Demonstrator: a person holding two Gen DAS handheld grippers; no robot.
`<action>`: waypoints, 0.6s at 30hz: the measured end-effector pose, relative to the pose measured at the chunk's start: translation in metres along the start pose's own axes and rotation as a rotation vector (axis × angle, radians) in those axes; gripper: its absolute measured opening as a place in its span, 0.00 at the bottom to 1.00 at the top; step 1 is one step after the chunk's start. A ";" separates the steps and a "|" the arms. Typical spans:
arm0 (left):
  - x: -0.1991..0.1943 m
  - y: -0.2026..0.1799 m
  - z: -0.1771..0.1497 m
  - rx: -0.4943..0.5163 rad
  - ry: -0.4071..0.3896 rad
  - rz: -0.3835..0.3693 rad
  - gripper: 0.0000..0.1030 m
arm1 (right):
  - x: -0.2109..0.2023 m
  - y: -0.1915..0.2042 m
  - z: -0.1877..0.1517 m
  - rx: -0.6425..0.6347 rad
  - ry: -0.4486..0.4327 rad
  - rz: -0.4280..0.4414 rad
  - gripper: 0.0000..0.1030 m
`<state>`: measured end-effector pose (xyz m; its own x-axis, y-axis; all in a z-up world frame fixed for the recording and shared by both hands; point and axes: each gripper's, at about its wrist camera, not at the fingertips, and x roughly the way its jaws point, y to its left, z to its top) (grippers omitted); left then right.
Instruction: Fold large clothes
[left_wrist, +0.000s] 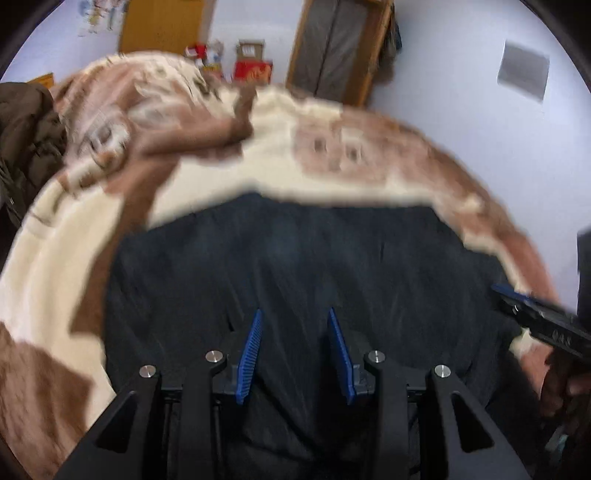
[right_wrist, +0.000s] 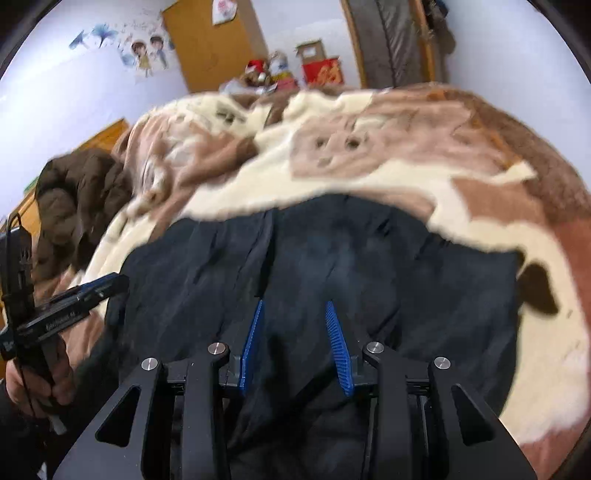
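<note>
Between the blue pads, the left tongs (left_wrist: 295, 314) stood parted and held nothing, and the right tongs (right_wrist: 294, 306) likewise. Both hovered over the dark garment (right_wrist: 332, 258), spread on the blanket-covered bed (right_wrist: 498, 206) toward twelve o'clock. A good fold probably called for pinching matching edges, then lifting evenly, avoiding the centre opening.

Pale walls (right_wrist: 74, 103) ahead of the tongs carry cartoon stickers (right_wrist: 147, 51); a wooden wardrobe (right_wrist: 210, 48), red boxes (right_wrist: 321, 72) and a brown-and-cream blanketed bed (right_wrist: 369, 155) lie beyond
</note>
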<state>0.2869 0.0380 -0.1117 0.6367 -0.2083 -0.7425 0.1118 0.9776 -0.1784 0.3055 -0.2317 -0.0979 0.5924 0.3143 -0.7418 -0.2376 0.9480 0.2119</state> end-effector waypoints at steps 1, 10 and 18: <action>0.013 0.000 -0.008 -0.002 0.037 0.014 0.39 | 0.014 -0.002 -0.005 -0.006 0.033 -0.015 0.35; -0.028 -0.012 -0.010 -0.017 0.005 -0.037 0.38 | -0.030 0.010 -0.004 0.026 0.003 0.021 0.35; 0.016 -0.026 -0.054 0.001 0.121 -0.025 0.38 | 0.028 0.024 -0.058 0.030 0.178 0.021 0.35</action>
<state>0.2531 0.0077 -0.1535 0.5367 -0.2344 -0.8106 0.1273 0.9721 -0.1968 0.2722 -0.2033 -0.1507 0.4417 0.3223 -0.8373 -0.2239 0.9433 0.2450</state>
